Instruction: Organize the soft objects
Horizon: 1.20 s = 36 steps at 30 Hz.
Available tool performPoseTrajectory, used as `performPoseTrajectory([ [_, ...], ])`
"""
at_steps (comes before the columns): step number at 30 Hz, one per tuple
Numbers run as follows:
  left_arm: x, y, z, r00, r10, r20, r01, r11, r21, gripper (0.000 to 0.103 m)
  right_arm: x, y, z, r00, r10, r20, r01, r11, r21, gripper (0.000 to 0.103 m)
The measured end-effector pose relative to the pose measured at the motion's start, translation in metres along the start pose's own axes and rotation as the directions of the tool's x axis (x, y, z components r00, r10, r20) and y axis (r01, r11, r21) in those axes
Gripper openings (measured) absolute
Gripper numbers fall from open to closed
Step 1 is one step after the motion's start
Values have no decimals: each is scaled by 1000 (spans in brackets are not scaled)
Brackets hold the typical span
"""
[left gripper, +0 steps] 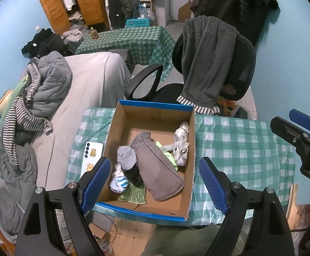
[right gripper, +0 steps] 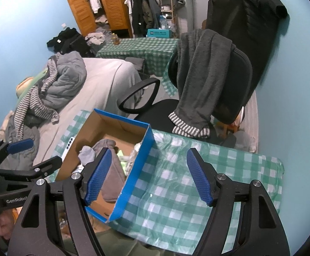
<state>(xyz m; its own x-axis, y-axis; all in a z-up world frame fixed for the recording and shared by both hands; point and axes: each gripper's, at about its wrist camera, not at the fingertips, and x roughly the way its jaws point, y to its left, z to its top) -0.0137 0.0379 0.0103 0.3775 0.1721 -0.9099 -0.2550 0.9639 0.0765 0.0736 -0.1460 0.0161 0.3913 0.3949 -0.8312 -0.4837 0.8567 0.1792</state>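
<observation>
Both our grippers, left (left gripper: 155, 181) and right (right gripper: 149, 175), hang with jaws apart and empty; soft things already fill the box (left gripper: 150, 111).

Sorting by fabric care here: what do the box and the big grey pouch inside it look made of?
Box: corrugated cardboard, raw brown inside, glossy blue printed outside. Grey pouch: likely a matte knit or fleece-like fabric, judging by its soft folds and ribbed end.

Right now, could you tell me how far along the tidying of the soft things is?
Looks nearly done: the cardboard box already holds the grey pouch, socks and cloths. Nothing is in hand; left gripper and right gripper are open. No soft items remain on the checked tablecloth.
</observation>
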Motion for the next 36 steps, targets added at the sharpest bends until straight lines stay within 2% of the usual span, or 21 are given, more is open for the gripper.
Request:
performPoseTrajectory([
  [36,3,3,-1,1000,9,-1,-9,1000,4,86,2,-3,1,1000,-1,-6,1,1000,0,72],
])
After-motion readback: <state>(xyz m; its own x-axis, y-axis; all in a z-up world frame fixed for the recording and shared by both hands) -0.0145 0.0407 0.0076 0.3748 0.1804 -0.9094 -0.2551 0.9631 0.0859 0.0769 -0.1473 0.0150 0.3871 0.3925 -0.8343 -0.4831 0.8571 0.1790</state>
